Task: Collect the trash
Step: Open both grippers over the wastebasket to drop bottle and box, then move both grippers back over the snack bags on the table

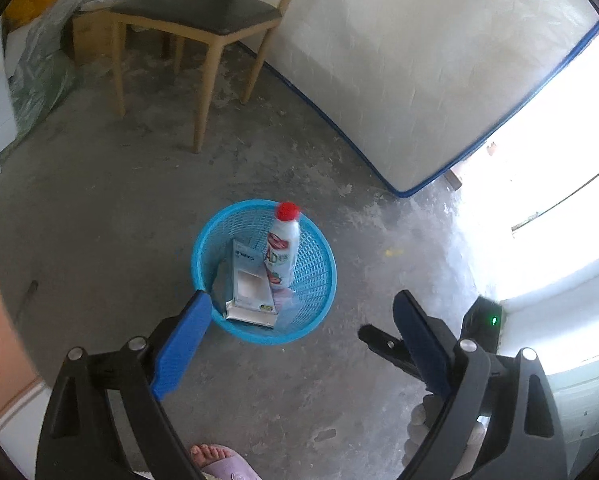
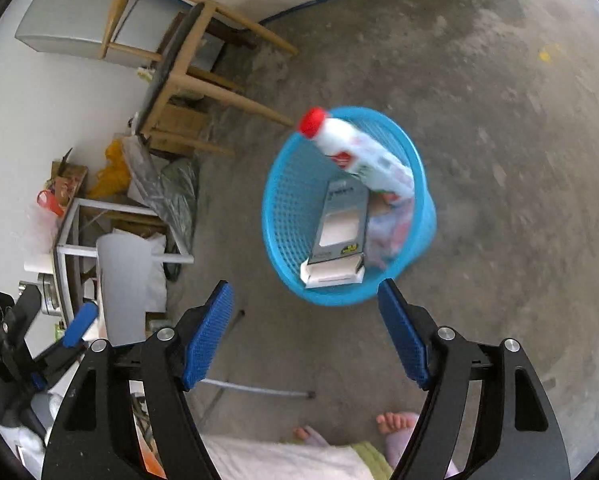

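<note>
While both claws hung over concrete floor point(image 1: 99, 220), blue mesh basket point(image 1: 315, 272) sat below, between them. White bottle with red cap point(image 1: 284, 246) leaned inside against rim; grey carton point(image 1: 249, 280) stood beside it, touching. Left claw point(image 1: 299, 312) spread wide, nothing gripped. Right claw point(image 2: 305, 308) released too, empty. Wooden chair point(image 1: 191, 16) stood behind, near mattress point(image 1: 419, 60).

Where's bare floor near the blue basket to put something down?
Bare floor lies between the basket and the mattress, and between basket and chair. Inside, a bottle and box crowd it. Clutter fills the wall side.
</note>
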### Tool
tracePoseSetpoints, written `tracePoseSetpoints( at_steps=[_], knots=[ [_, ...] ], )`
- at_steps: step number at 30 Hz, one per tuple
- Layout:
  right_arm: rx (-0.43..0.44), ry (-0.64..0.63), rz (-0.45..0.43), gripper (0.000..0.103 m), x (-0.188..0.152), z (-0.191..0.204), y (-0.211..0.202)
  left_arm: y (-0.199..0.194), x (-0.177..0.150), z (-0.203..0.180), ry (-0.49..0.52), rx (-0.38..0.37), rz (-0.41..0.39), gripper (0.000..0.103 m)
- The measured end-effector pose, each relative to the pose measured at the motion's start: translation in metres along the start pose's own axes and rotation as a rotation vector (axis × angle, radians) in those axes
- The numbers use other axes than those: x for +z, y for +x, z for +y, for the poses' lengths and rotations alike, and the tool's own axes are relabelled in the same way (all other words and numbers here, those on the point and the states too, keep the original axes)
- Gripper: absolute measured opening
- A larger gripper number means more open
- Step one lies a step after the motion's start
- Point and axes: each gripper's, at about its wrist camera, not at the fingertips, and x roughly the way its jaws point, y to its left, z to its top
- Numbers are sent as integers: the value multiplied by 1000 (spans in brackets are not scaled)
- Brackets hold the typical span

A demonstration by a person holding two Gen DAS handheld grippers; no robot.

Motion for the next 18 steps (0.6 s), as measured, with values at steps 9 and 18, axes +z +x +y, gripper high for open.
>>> tracePoseSetpoints(
  at_steps=[9, 18],
  knots=[
    [-6, -49, -4, 72, -41, 10, -32, -87, -56, 21, -17, -29, -106, 90],
    [106, -384, 128, 72, -96, 103, -45, -187, -153, 47, -16, 42, -236, 90]
  ],
)
